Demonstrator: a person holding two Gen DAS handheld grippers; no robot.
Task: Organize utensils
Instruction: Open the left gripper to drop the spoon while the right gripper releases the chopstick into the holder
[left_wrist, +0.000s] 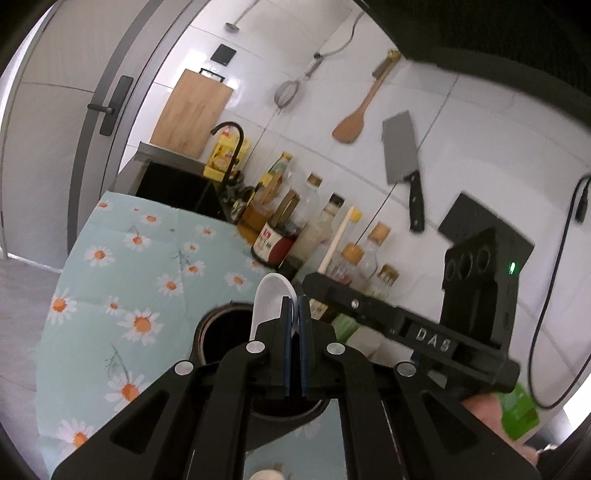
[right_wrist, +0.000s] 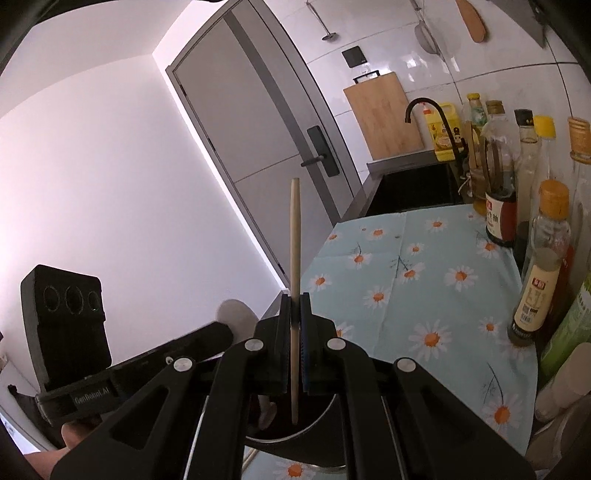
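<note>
My left gripper (left_wrist: 294, 306) is shut on a white spoon (left_wrist: 271, 299), whose bowl sticks up above the pads. Just beneath it is the round dark utensil holder (left_wrist: 207, 326) on the daisy-print cloth (left_wrist: 147, 251). My right gripper (right_wrist: 294, 306) is shut on a wooden chopstick (right_wrist: 295, 236) held upright. The chopstick's lower end hangs inside the holder's mouth (right_wrist: 325, 417). In the left wrist view the right gripper (left_wrist: 406, 328) is close on the right, with the chopstick (left_wrist: 340, 240) rising from it. The right wrist view shows the left gripper's body (right_wrist: 70, 332) at the left.
Several sauce and oil bottles (right_wrist: 543, 258) line the tiled wall on the right. Beyond the cloth lie a dark sink (right_wrist: 413, 188) with a black faucet (right_wrist: 428, 107) and a wooden cutting board (right_wrist: 384, 114). A cleaver (left_wrist: 402, 158), a wooden spatula (left_wrist: 351, 125) and a strainer (left_wrist: 286, 94) hang on the wall.
</note>
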